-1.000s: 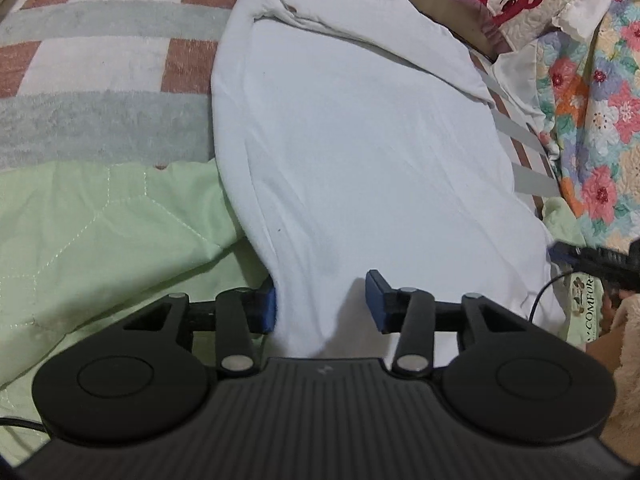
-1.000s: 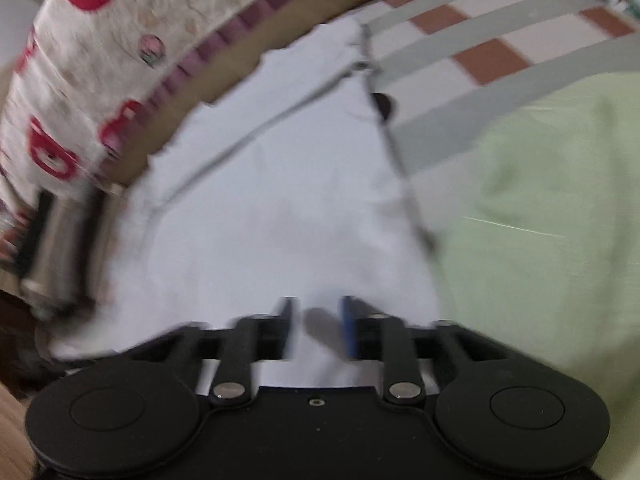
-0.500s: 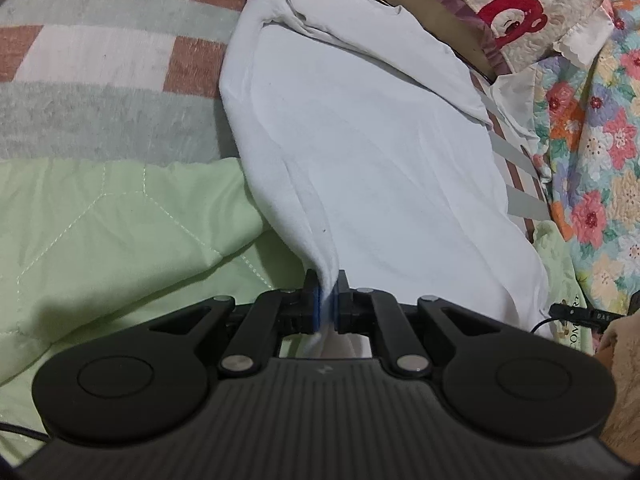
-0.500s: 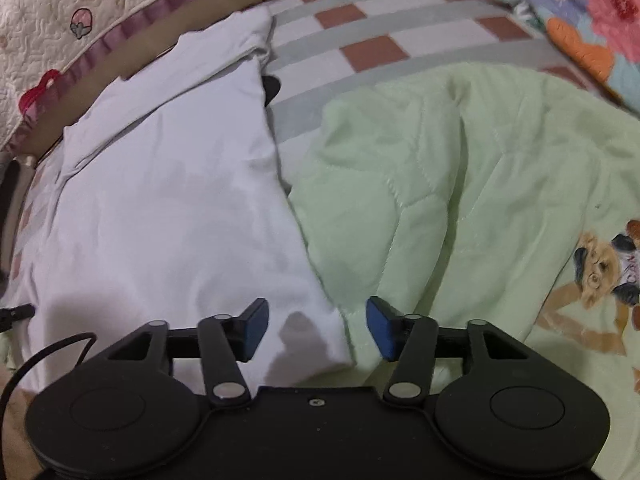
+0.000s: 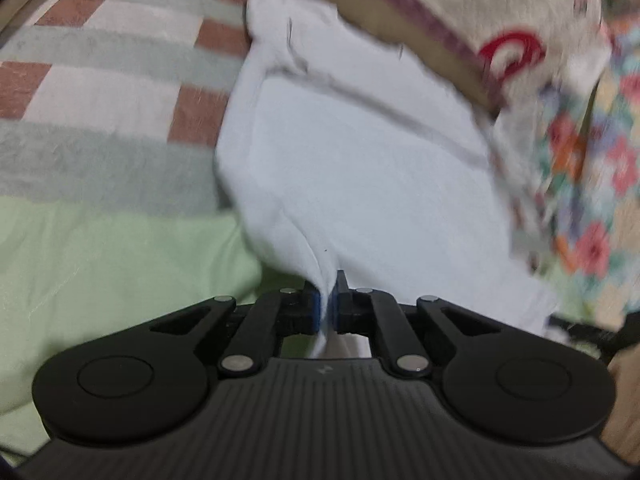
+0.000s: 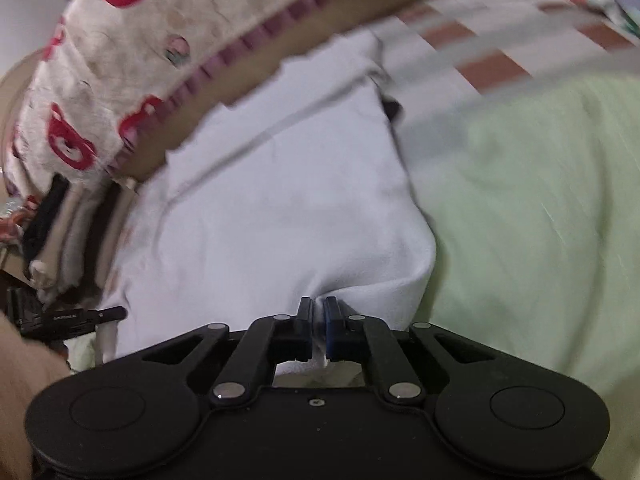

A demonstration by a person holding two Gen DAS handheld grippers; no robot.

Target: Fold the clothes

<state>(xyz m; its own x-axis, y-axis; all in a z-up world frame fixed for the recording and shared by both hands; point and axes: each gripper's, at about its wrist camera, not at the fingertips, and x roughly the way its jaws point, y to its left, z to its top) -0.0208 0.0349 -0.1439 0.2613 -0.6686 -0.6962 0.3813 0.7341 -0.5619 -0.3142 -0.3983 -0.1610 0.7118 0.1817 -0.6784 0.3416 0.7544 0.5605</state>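
Note:
A white garment (image 5: 360,168) lies spread on the bed, running away from me toward a quilted pillow. My left gripper (image 5: 328,300) is shut on a pinched fold at the garment's near edge, and the cloth rises into a ridge at the pads. In the right wrist view the same white garment (image 6: 288,200) fills the middle, and my right gripper (image 6: 318,322) is shut on its near hem, with cloth bunched between the pads. Both views are blurred.
A pale green quilt (image 5: 100,264) (image 6: 532,208) lies beside the garment. A checked bedspread (image 5: 100,92) lies beyond it. The red-patterned pillow (image 6: 132,60) borders the far side, a floral quilt (image 5: 592,184) the right. A hand (image 6: 24,364) shows at the left edge.
My right gripper went from open beside the garment's corner to shut on its hem, with its view swung left. My left gripper closed on the fold earlier and still holds it.

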